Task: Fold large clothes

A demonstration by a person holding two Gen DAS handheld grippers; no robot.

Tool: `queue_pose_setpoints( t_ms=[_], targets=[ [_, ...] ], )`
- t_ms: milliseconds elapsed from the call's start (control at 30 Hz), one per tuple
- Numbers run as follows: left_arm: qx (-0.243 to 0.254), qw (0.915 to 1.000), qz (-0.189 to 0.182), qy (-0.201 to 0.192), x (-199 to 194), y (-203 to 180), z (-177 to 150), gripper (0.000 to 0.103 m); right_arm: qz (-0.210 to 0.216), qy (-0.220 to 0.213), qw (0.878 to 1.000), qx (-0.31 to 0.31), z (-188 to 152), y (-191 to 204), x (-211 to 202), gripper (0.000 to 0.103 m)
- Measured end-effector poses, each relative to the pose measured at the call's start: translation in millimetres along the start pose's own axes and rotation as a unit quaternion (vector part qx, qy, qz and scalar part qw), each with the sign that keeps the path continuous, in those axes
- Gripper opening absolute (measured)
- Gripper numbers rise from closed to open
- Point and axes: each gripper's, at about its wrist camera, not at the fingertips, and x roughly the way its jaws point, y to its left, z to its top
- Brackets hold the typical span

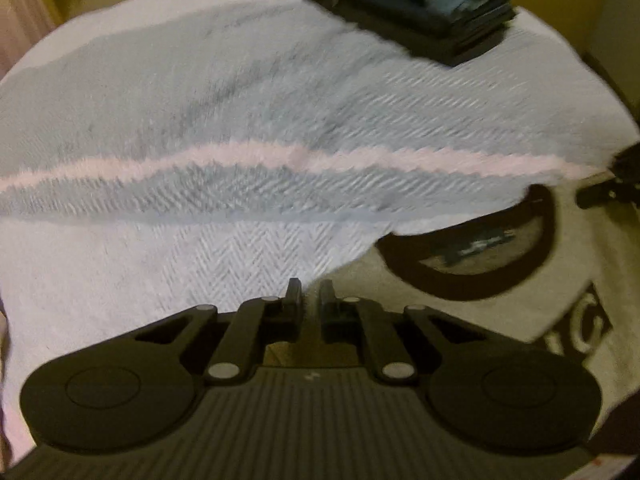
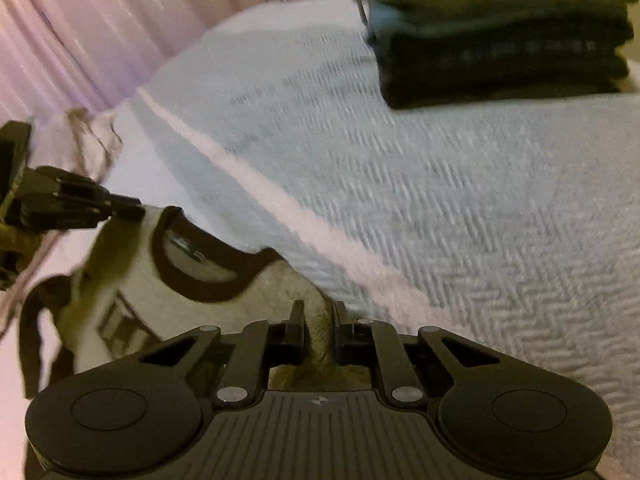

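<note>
L gripper (image 1: 310, 292) & R gripper (image 2: 319, 316) each had jaws clenched on a shoulder of the cream T-shirt (image 2: 132, 304), dark-trimmed collar (image 1: 472, 280) between them. Shirt lay at near edge of the bed (image 1: 240, 120), w/ white herringbone cover. Stack of folded clothes (image 2: 500, 48) sat at far side.

A cream T-shirt (image 1: 568, 280) with a dark brown collar and printed lettering lies spread, neck open, on the white bedspread.
</note>
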Motion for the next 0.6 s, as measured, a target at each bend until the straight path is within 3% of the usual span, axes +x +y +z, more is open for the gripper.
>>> queue_pose_setpoints(
  t_ms=[33, 133, 200, 333, 433, 600],
  targets=[
    [-0.006, 0.9999, 0.01, -0.004, 1, 2, -4, 0.01, -0.013, -0.009, 1.0, -0.003, -3, -2, 0, 0.012],
    [-0.045, 0.9984, 0.023, -0.023, -16, 15, -19, 0.017, -0.043, -0.032, 0.999, 0.009, -3, -6, -15, 0.04],
    [-0.048, 0.9979, 0.038, -0.023, -41, 25, -32, 0.028, -0.051, -0.04, 0.998, 0.008, -4, -2, -30, 0.042],
    [-0.072, 0.9938, 0.084, -0.016, -106, 54, -73, 0.037, -0.044, -0.042, 0.998, -0.01, -14, 24, -63, 0.043],
    [-0.122, 0.9847, 0.124, -0.013, -159, 79, -118, 0.052, -0.028, -0.039, 0.999, -0.024, -23, 54, -77, 0.043],
    [-0.23, 0.9599, 0.161, 0.005, -218, 99, -216, 0.059, 0.02, -0.004, 0.998, -0.06, -45, 126, -71, 0.044]
  ],
)
